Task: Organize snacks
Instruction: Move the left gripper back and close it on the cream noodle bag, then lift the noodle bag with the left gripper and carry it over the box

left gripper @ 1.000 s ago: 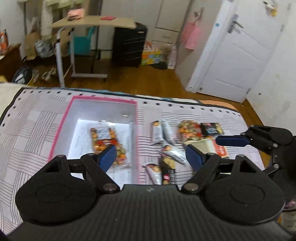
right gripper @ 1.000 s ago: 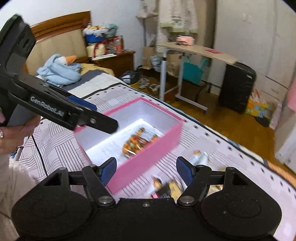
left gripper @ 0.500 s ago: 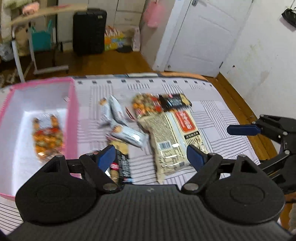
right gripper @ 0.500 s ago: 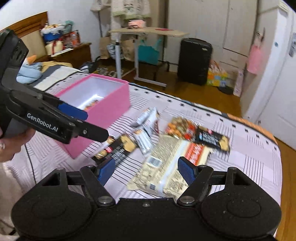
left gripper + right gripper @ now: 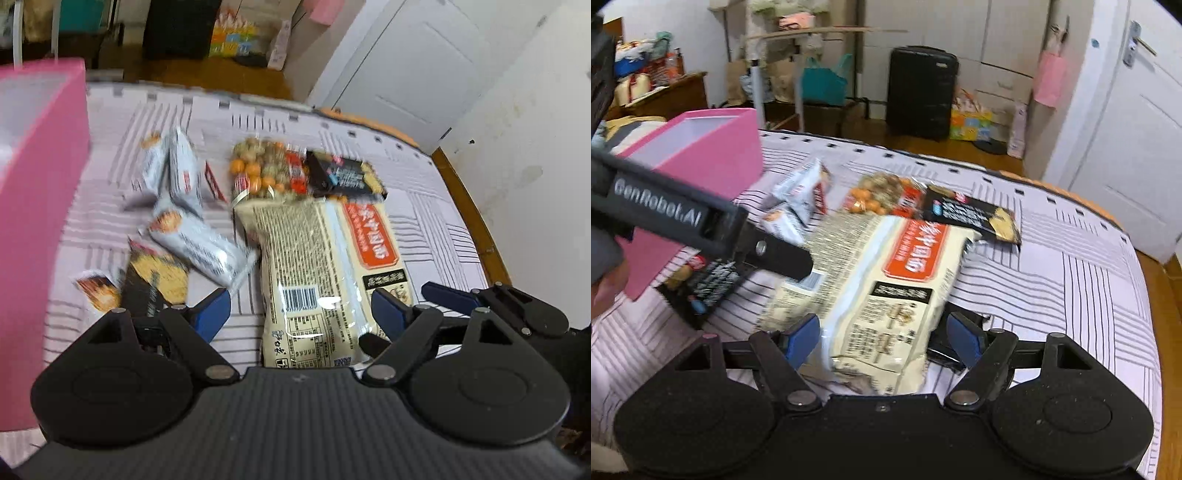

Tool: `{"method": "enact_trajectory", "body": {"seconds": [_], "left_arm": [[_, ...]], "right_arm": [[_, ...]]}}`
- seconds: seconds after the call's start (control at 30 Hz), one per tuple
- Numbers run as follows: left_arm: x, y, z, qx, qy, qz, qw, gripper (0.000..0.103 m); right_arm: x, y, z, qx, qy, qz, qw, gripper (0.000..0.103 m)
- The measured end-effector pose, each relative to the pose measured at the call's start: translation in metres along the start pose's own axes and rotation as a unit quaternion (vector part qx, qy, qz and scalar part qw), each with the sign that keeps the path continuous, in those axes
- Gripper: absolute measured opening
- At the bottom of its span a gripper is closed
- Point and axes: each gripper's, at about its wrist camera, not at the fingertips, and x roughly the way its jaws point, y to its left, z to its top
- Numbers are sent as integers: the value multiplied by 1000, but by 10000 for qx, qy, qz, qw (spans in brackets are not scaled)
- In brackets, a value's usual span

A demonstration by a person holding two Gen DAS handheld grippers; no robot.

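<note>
Both grippers over the snack pile, jaws apart.

Left gripper: jaws wide apart, the near end of the big cream bag lying between the blue pads, nothing clamped. Right gripper: jaws opening, same bag between them, pads not pressing it. The bag lies flat on the striped sheet. Silver packets, a nut bag and a black packet lie just beyond it. The pink box stands at left, beside the pile.

Home bedroom: striped bedspread, wardrobe, suitcase, white door.
</note>
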Motion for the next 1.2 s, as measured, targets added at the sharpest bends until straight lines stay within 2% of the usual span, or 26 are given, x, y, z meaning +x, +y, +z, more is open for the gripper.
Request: {"method": "enact_trajectory", "body": {"seconds": [0.1,0.2,0.3,0.37,0.5,0.63,0.87,0.93,1.2], "left_arm": [[19,7,-5,-164,190,-93,9996,82],[28,11,-9,-181,203,-105,9996,80],[36,15,-11,-342,295,-390,9982,73],[41,18,-12,-532,401,-618,9959,70],[48,22,-16,-697,351,-631,9950,70],[48,19,-18,-558,251,-595,9964,63],[36,9,-16,-376,359,-584,9969,62],[32,5,-15,-387,491,-730,9954,62],[2,-16,-17,-175,713,-532,9959,62]], "right_arm": [[9,-9,-2,152,61,188,9997,88],[15,-13,-4,317,120,447,9984,89],[26,-14,-6,382,305,824,9954,92],[33,-10,-7,314,330,765,9960,95],[43,-4,-7,163,292,714,9969,101],[48,-4,-11,183,113,778,9967,103],[30,-4,-8,224,74,774,9967,103],[22,-4,-6,306,88,805,9962,103],[-10,3,-5,535,215,922,9941,103]]}}
